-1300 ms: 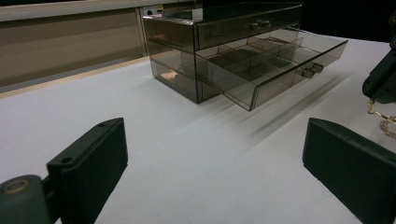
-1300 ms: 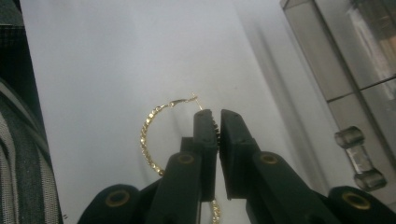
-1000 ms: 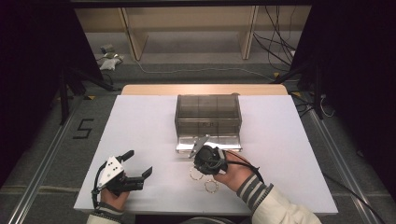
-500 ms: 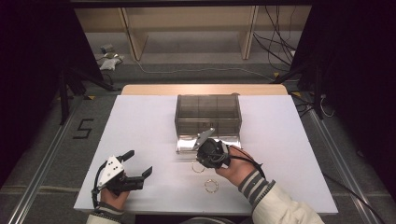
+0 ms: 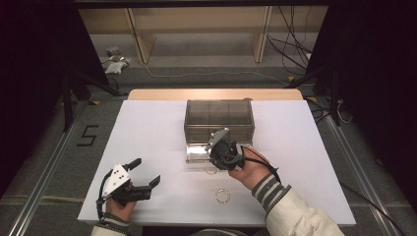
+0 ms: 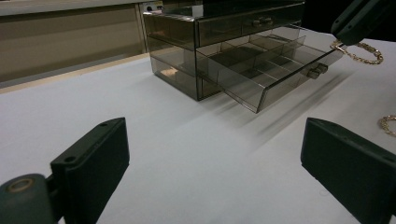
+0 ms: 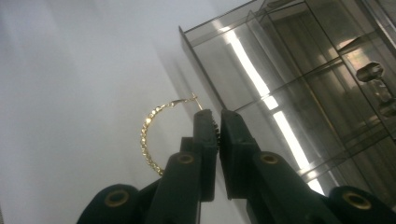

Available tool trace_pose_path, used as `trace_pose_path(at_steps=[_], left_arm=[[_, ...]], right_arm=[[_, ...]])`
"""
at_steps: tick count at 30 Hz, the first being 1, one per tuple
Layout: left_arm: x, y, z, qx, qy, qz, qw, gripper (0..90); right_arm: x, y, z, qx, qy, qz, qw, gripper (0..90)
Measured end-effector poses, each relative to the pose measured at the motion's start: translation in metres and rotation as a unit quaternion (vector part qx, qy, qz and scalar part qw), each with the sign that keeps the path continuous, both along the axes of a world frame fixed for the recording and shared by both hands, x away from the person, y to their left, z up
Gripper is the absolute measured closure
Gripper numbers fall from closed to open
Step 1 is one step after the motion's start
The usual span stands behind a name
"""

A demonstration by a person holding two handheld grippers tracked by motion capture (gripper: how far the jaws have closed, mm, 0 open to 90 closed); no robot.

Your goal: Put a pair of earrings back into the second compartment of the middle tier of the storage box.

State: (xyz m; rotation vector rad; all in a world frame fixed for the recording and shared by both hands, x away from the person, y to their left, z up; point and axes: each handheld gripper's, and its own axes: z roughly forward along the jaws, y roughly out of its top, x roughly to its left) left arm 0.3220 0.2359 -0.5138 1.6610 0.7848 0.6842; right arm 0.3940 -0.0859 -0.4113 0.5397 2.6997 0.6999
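The left gripper (image 5: 147, 182) rests near the table's front edge, jaws spread and empty. A second gold hoop (image 5: 222, 196) lies on the white table (image 5: 147, 128). Since a second ago the right gripper (image 5: 214, 147), pinching a gold hoop earring (image 7: 150, 140), has lifted it toward the organizer's open drawer (image 6: 275, 70), so the drop looks next

Right tongs (image 5: 212, 158) are hovering by the open drawer (image 5: 196, 153), seemingly gripping a ring (image 5: 211, 170); another ring (image 5: 222, 196) is lying on the counter (image 5: 147, 128).

A drawer box (image 5: 219, 120) stands mid-table (image 5: 147, 128), its bottom drawer (image 5: 199, 153) pulled out; a ring (image 5: 222, 196) lies in front.
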Motion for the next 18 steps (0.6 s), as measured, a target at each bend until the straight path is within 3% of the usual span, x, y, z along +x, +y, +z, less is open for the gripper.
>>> trace_pose_path(at_steps=[18], left_arm=[[0.000, 0.000, 0.000, 0.002, 0.000, -0.001, 1.0000, 7.6]], right_arm=[[0.021, -0.001, -0.001, -0.007, -0.015, -0.037, 0.9992, 85.8]])
